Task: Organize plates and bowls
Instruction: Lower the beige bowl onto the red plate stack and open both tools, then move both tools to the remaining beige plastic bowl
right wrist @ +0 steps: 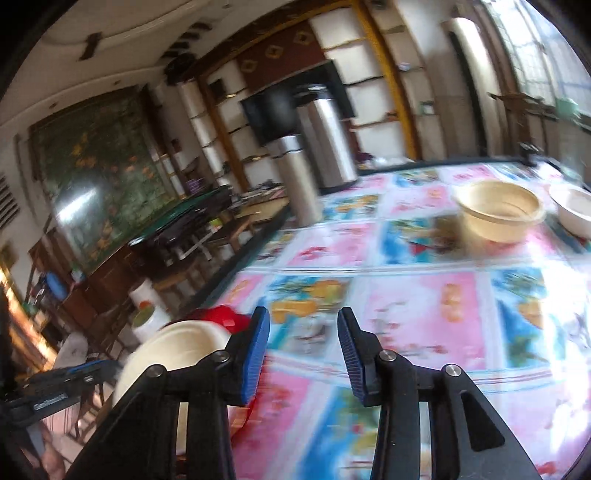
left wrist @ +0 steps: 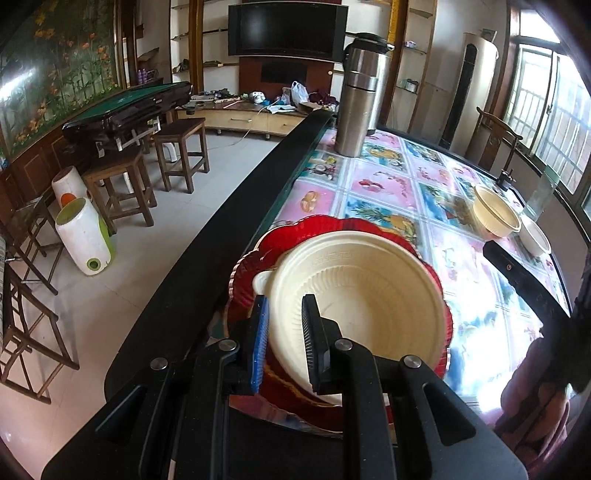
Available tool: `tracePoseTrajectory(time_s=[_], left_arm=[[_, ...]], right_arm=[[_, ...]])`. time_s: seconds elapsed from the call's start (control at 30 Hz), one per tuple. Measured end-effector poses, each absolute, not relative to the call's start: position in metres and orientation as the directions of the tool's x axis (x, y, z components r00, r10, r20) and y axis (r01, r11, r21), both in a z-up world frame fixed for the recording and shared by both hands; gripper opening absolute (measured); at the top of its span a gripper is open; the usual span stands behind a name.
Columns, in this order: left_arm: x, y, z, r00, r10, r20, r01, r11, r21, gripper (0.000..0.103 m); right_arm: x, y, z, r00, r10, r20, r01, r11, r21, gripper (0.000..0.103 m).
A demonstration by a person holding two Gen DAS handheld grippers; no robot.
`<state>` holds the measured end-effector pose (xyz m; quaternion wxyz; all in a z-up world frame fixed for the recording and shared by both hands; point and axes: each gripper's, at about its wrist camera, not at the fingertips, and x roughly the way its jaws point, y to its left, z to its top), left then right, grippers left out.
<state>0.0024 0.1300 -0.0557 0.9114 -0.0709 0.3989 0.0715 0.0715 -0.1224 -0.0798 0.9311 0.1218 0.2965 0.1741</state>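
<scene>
Steel thermos [left wrist: 360,99] on fruit-print tablecloth [left wrist: 391,184], wooden stools [left wrist: 181,151] — television [left wrist: 286,27]

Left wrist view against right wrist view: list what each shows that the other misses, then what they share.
Only the left wrist view shows the left tongs straddling the rim of the cream bowl on the red plate.

Only the right wrist view shows the right tongs open and empty above the table.

Both show that bowl and plate, the steel flask, the tan bowl and the white bowl.
</scene>
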Motion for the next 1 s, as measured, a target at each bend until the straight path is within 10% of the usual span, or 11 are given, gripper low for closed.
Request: tracePoseTrajectory(time_s=[0.27,0.47,1.0], left_arm=[[-0.004,0.083,-0.033,0.731,0.013,-0.682,-0.092,0.993,-0.079,0.057],[0.002,0.018,-0.032,0.724,-0.077,-0.685,0.061,0.997,-0.047,0.069],[0.119,-0.149,-0.073,0.532,-0.235,-0.814,0.248,0.962,-0.116,0.069]], right_arm=[[0.082,-0.199,-0.092,0.779,0.311,-0.545,-0.096,0.917,0.387,0.045],[0.076,-0.249,-0.088,0.805,0.258,-0.535,-0.028,0.917,0.399,0.05],[0.084,-0.38,-0.093,0.811,0.157,-0.564,0.134,0.888,0.44,0.052]])
